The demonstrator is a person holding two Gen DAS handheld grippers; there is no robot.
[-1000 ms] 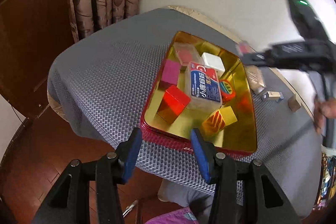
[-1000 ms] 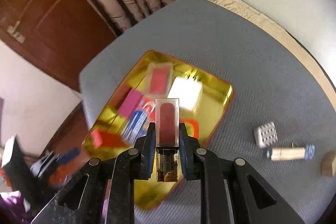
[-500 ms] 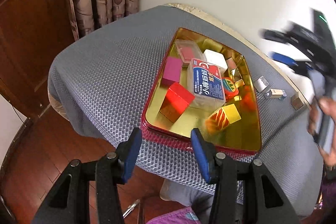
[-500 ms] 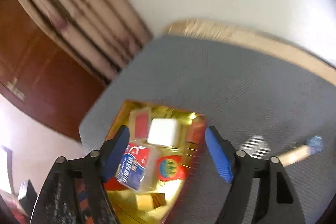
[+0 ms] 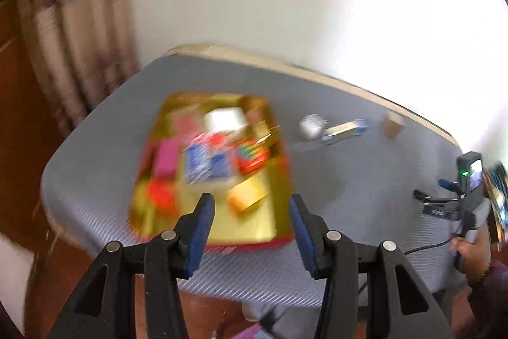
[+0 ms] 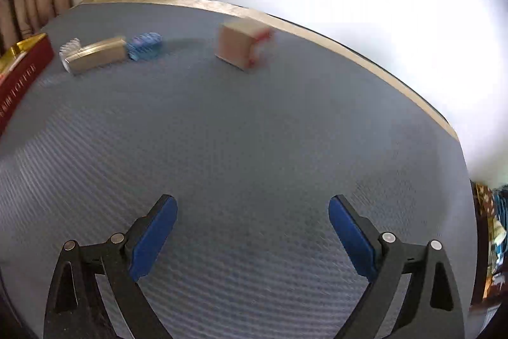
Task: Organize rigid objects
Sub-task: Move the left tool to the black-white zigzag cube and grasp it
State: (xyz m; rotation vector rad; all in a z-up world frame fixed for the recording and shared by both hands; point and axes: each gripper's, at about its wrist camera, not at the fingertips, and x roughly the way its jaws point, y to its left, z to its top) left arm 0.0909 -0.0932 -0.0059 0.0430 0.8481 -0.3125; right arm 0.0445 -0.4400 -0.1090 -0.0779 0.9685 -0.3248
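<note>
Gone from my right gripper (image 6: 252, 231) is the red-windowed case it clamped a second ago; its jaws now stand wide apart over bare mat, and both views have swung right and blurred.

I judge the next piece to be the block (image 6: 243, 45), a tan cube with a red-marked face; it sits alone on the grey mat (image 6: 254, 148), well ahead of the right gripper and near the far edge. It has no real long axis; one corner points toward me and the red face turns to my right; so the fingers would meet it on the diagonal unless I turn the wrist.

The stick (image 6: 95, 57) beside it does have a long axis; it lies flat, running left to right and slightly away, blue cap (image 6: 144, 46) at its right end, a white piece (image 6: 70, 46) touching its left end.

The tin (image 5: 211, 167) holds the sorted pieces, crowded, well to the left of these three; my left gripper (image 5: 250, 229) hovers at its near rim, jaws apart and empty.

Risks, as I judge them: closing on the cube's corners could squirt it off the far edge; the blur means I am moving fast, so I may overshoot; a drop into the crowded tin could bounce out.
</note>
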